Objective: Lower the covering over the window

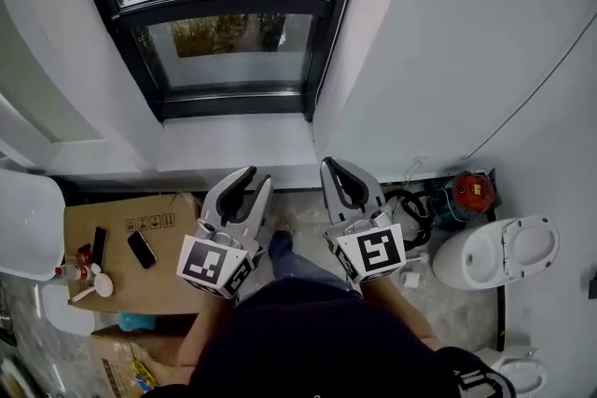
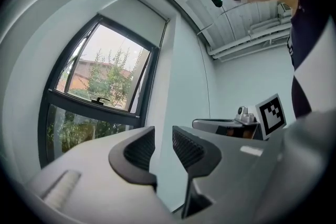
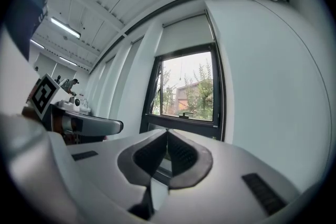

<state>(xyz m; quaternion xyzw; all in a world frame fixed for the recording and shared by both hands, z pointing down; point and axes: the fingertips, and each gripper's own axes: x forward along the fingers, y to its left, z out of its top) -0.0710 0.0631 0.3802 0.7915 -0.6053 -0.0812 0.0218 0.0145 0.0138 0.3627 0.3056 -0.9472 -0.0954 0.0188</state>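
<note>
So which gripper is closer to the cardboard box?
Left. The left gripper hangs by the right edge of the cardboard box; the right gripper is farther right.

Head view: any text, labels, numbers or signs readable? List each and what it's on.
No readable words or numbers.
Printed symbols on the cardboard box: too small to read.
Markers on the left hand-held gripper and the right hand-held gripper: black-and-white square patterns, no text.
</note>
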